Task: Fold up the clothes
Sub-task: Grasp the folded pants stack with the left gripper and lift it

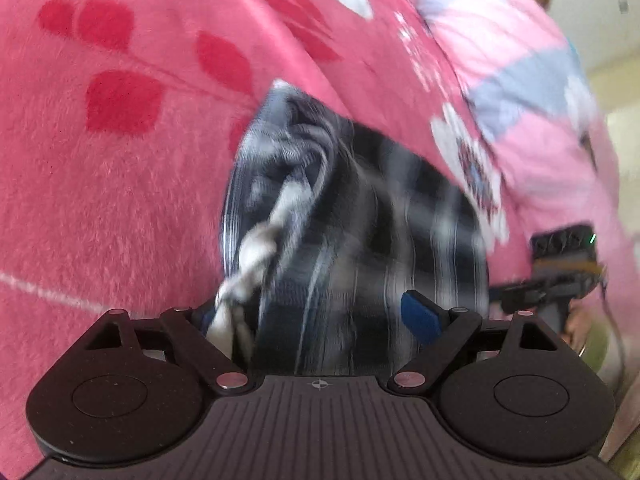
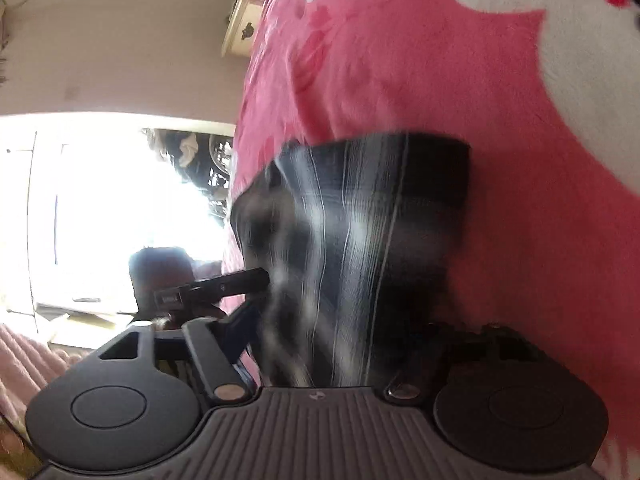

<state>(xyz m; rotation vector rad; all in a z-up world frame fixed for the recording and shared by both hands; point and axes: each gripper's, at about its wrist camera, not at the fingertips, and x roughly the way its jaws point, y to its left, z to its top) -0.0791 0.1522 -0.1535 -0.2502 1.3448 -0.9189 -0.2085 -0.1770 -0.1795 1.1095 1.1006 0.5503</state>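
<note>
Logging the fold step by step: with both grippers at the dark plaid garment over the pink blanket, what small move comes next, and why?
Probably draw the two grippers apart to spread the plaid garment flat on the pink blanket: it looks bunched, with a drawstring tangled near the left gripper.

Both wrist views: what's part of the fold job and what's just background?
Job:
- dark plaid garment, lying between the fingers of both grippers
- left gripper
- right gripper

Background:
- pink fleece blanket under the garment
- cream furniture piece beyond the blanket
- bright window
</note>
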